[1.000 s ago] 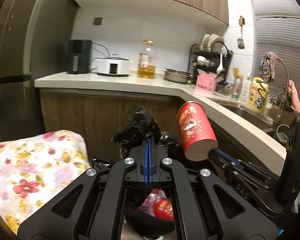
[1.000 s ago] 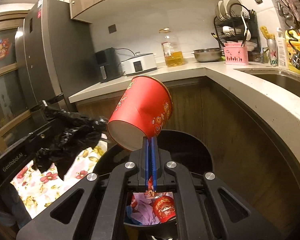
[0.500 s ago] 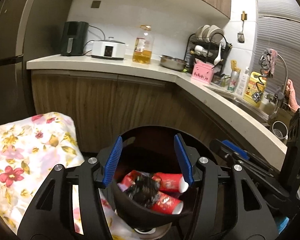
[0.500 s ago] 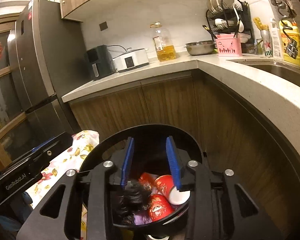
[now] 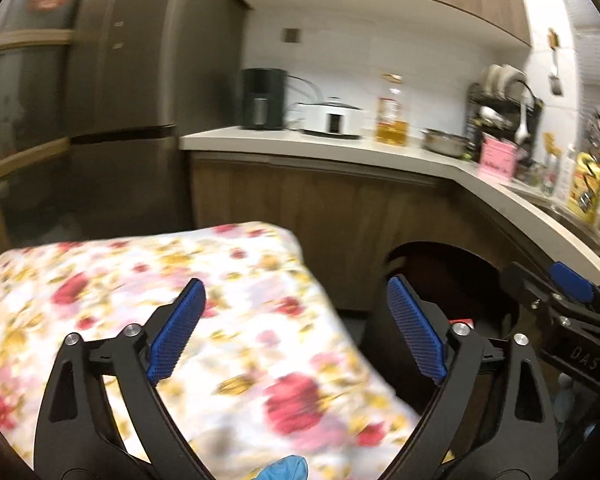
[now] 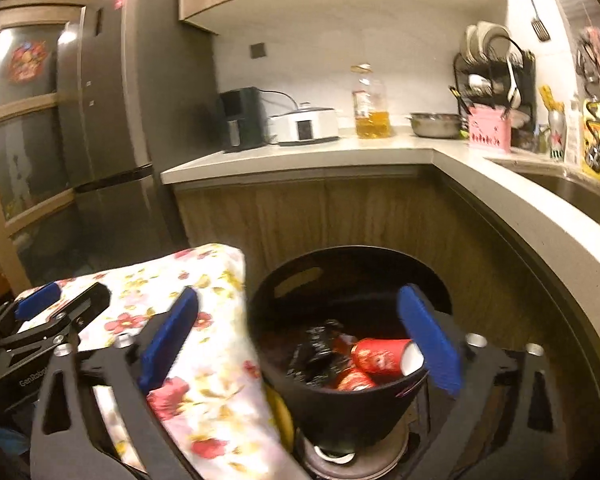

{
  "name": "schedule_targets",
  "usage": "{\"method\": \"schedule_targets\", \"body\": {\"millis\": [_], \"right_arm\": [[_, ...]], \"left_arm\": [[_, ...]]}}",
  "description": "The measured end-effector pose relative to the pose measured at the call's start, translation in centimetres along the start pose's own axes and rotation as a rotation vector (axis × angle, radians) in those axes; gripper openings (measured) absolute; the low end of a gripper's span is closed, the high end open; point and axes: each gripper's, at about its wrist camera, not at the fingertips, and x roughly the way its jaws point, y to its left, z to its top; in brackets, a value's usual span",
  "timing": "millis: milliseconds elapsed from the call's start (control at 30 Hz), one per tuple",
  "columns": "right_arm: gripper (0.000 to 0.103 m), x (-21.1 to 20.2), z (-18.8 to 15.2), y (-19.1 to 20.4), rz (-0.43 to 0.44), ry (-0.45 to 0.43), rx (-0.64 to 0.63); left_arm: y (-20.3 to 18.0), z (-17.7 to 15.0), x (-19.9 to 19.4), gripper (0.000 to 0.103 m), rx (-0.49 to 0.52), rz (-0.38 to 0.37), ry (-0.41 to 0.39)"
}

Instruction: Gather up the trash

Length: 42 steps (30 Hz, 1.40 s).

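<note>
1. Red cups (image 6: 384, 356) and a black bag (image 6: 314, 354) lie in the black bin (image 6: 284, 284).
2. Both jaws just spread: left gripper (image 5: 296, 332) and right gripper (image 6: 296, 340) empty.
3. Swinging away, a finger could clip the bin's rim and tip it.

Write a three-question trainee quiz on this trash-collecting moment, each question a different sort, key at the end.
1. True or false: the right gripper holds a red cup.
2. Where does the black bag lie? A) countertop B) black bin C) floral cloth
3. Fill in: the left gripper hangs over the ___ cloth.

Key: 1 false, its jaws have just been opening and hold nothing; 2 B; 3 floral.
</note>
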Motion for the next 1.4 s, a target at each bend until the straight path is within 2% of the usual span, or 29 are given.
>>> {"method": "schedule_targets", "body": {"millis": [33,233,400,667,900,1400], "right_arm": [[0.097,-0.5,-0.1,0.7,0.007,-0.005,-0.009],[0.097,-4.4,-0.7,4.8,0.006,-0.046,-0.058],[0.097,-7.1,-1.9,7.5,-0.012,-0.051,-0.095],[0.097,-11.3,-3.8,10.6,-0.023,-0.058,-0.085],[0.097,-13.9,-5.3,11.8,-0.026,-0.036,-0.066],[0.097,-17.9,-6.7,13.8,-0.049,-0.056,-0.084]], "left_arm": [[0.9,-0.1,-1.0,0.096,-0.014,0.022,-0.001],[4.4,-1.4,-5.7,0.097,-0.015,0.135,-0.008],[6.6,-2.8,-9.3,0.097,-0.015,0.192,-0.005],[9.0,-4.6,-13.9,0.097,-0.032,0.216,-0.018],[10.5,-6.0,-17.0,0.097,-0.044,0.23,-0.019],[11.3,-7.2,-20.3,0.097,-0.046,0.207,-0.026]]}}
